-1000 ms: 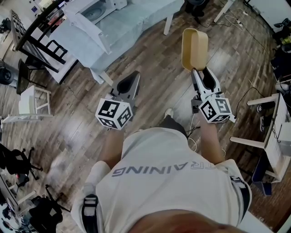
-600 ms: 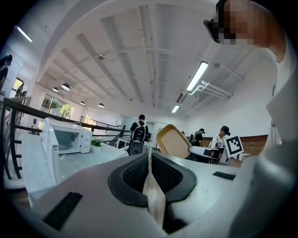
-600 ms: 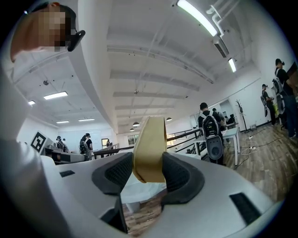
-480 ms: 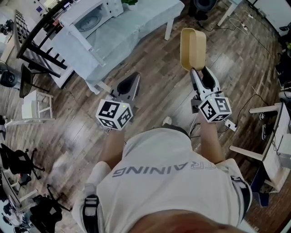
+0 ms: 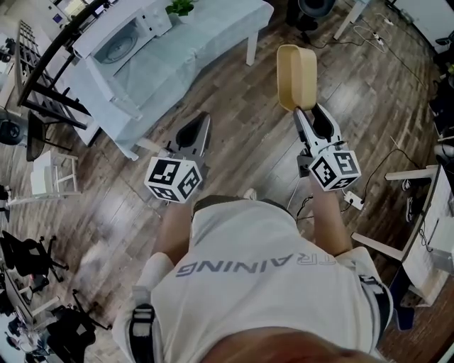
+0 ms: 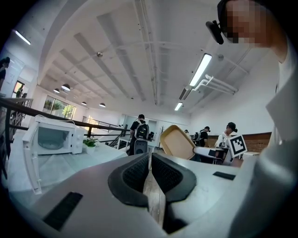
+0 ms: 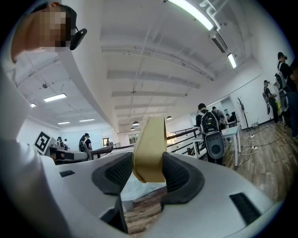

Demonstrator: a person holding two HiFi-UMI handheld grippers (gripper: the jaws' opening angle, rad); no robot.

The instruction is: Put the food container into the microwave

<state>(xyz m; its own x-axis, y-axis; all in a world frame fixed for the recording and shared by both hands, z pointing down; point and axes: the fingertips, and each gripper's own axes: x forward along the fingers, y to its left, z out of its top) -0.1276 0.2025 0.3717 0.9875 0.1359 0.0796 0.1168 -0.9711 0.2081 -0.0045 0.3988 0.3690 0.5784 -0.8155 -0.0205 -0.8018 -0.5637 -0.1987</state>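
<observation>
Holds the food container (image 5: 296, 76) in the right gripper (image 5: 305, 112), in the upper middle of the head view. Keeps it up on edge, in the air above the wooden floor (image 5: 241, 152), well apart from the table (image 5: 202, 39) at the upper left. In the right gripper view, shows the tan food container (image 7: 150, 146) pinched by its edge between the two dark pads of the right gripper (image 7: 148, 173), jaws pressed against it from both sides.

Carries nothing in the left gripper (image 5: 198, 127), at centre left of the head view over bare floor, just off the table's near corner. In the left gripper view, shows the left gripper (image 6: 150, 171) with jaws drawn together, only a thin slit between the pads and nothing in it. Catches the food container (image 6: 177, 142) at centre right of that same view, tilted.

Places the white microwave (image 5: 120, 39) on the table near the top left corner of the head view, door (image 5: 124, 99) swung open, small green plant (image 5: 181, 7) just beside it. Shows the microwave (image 6: 53, 138) again at left in the left gripper view.
</observation>
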